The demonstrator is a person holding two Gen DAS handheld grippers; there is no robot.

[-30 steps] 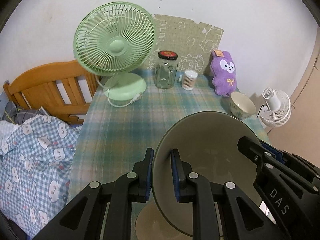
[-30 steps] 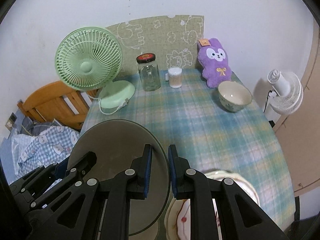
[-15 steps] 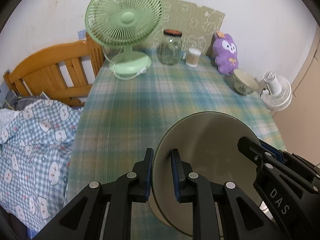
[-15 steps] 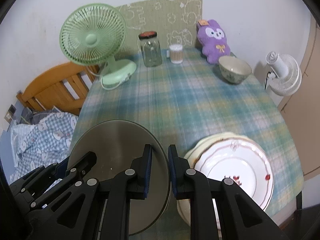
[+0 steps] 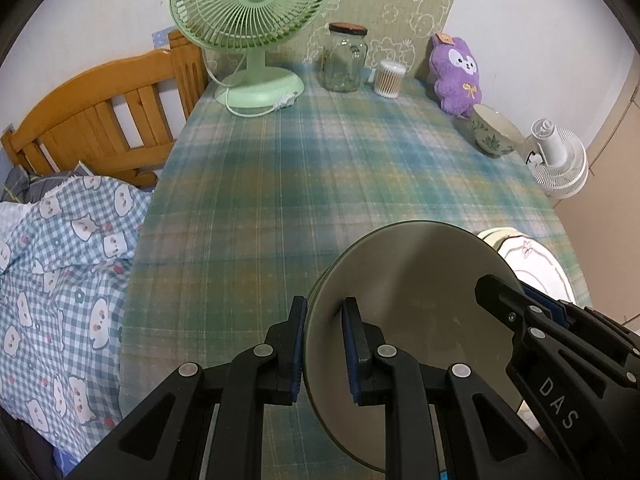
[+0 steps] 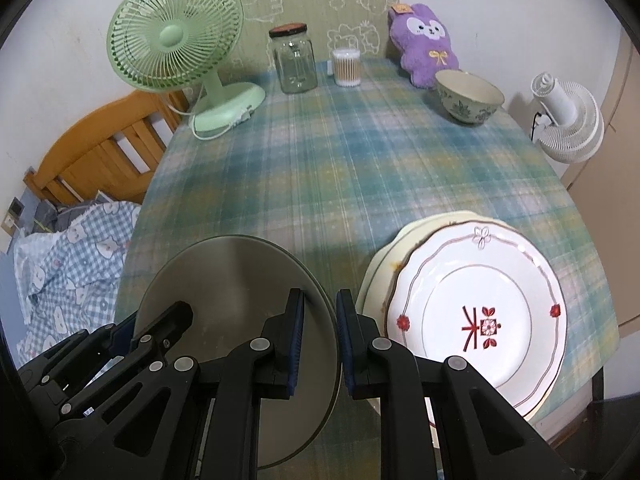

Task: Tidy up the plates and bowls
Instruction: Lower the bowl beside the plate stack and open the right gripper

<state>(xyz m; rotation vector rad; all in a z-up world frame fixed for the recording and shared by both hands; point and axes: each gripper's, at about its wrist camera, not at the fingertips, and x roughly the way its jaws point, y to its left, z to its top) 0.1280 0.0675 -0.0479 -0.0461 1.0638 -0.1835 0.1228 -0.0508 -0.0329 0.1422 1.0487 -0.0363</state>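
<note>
Plaid-clothed desk (image 6: 360,168) beside a bed: I hold the grey plate (image 5: 416,320) above its near edge, left gripper (image 5: 323,344) and right gripper (image 6: 319,340) fingers pinching opposite rims. Uneven lowering could knock it into the stacked plates (image 6: 480,312) just beside.

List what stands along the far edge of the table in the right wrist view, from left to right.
Green fan → glass jar → tub of cotton swabs → purple plush toy → bowl.
</note>
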